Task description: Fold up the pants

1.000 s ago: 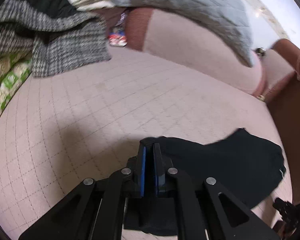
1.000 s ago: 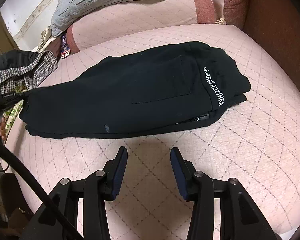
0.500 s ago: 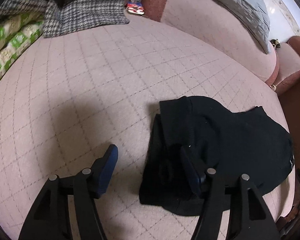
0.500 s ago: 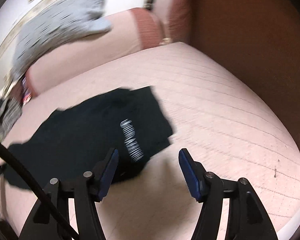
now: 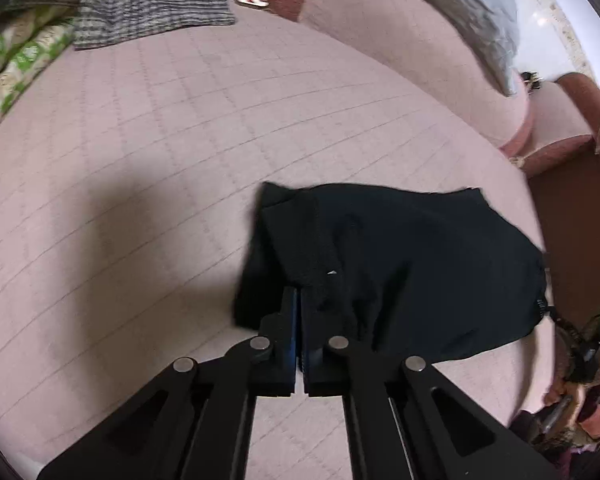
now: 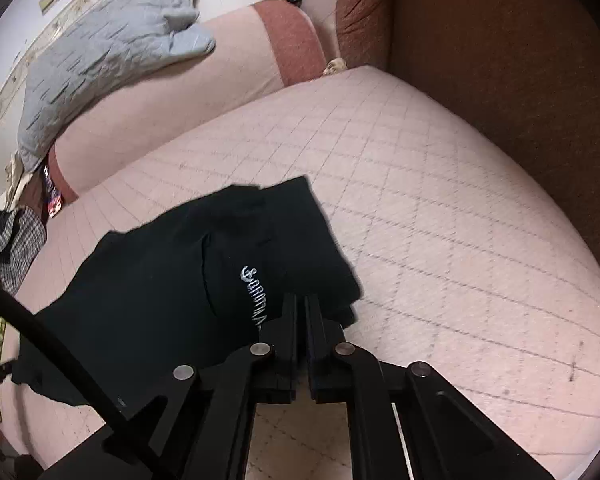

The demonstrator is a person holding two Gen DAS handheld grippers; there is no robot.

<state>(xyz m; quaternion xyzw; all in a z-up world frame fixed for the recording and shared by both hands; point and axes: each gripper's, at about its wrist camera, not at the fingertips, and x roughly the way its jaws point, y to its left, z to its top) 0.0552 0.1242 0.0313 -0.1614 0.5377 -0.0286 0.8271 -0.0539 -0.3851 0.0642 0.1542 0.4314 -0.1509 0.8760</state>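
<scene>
Jaws on both grippers are pinching the black pants [image 5: 412, 264]: our left gripper [image 5: 299, 300] is clamping one end, our right gripper [image 6: 302, 304] the lettered waistband end. The pants are lying on the pink quilted sofa seat [image 6: 440, 216].

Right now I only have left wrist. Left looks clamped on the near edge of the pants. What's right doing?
Observer: The right gripper is shut on the black pants, at the end with the white lettering.
Operator: Lettering? Can't see any here.
Observer: It runs along the band, just left of the right gripper's fingers.
Operator: Anything past that end?
Observer: Bare pink quilted cushion, then a brown sofa arm rising beside it.
</scene>
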